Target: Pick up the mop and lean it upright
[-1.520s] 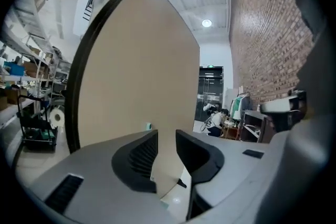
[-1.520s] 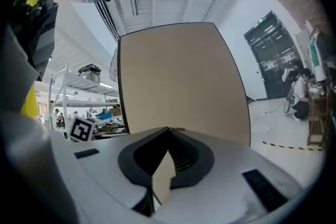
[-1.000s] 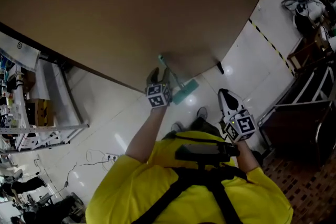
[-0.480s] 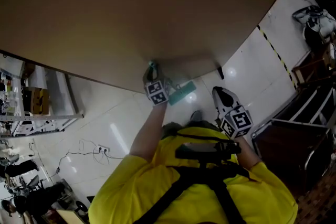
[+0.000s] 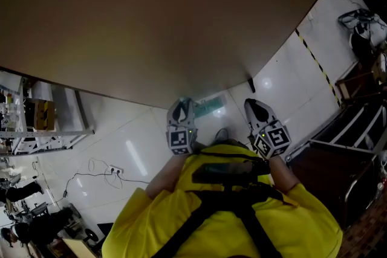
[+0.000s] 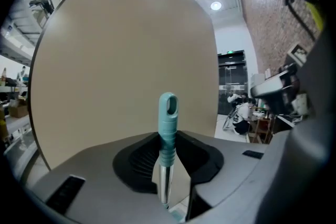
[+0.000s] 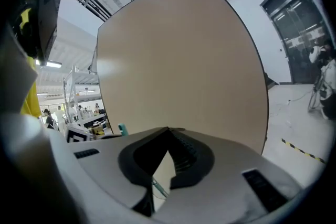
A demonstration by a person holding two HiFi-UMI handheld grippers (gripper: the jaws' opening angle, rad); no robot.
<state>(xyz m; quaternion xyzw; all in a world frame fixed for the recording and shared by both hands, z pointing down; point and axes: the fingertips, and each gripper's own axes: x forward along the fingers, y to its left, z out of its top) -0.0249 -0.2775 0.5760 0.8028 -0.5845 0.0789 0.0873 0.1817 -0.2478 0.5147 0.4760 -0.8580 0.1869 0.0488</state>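
The mop's teal handle end (image 6: 168, 113), with its hanging loop, sticks up between my left gripper's (image 6: 167, 147) jaws, and the pads press on its metal shaft. In the head view my left gripper (image 5: 180, 107) is close to my chest, with the teal mop head (image 5: 208, 107) on the white floor just beyond it. My right gripper (image 5: 254, 108) hovers beside it, shut and holding nothing. In the right gripper view the jaw tips meet (image 7: 168, 131), and the handle end (image 7: 122, 129) shows at the left.
A big tan board (image 5: 151, 21) stands right in front, filling most of each view. A metal shelf rack (image 5: 48, 130) is at the left. A cable with a power strip (image 5: 112, 171) lies on the floor. Yellow-black floor tape (image 5: 314, 60) and dark furniture (image 5: 338, 148) are at the right.
My left gripper has shut on the mop handle and drawn back toward my body. The handle end, earlier in plain sight ahead of the gripper, is now hidden behind it in the head view.
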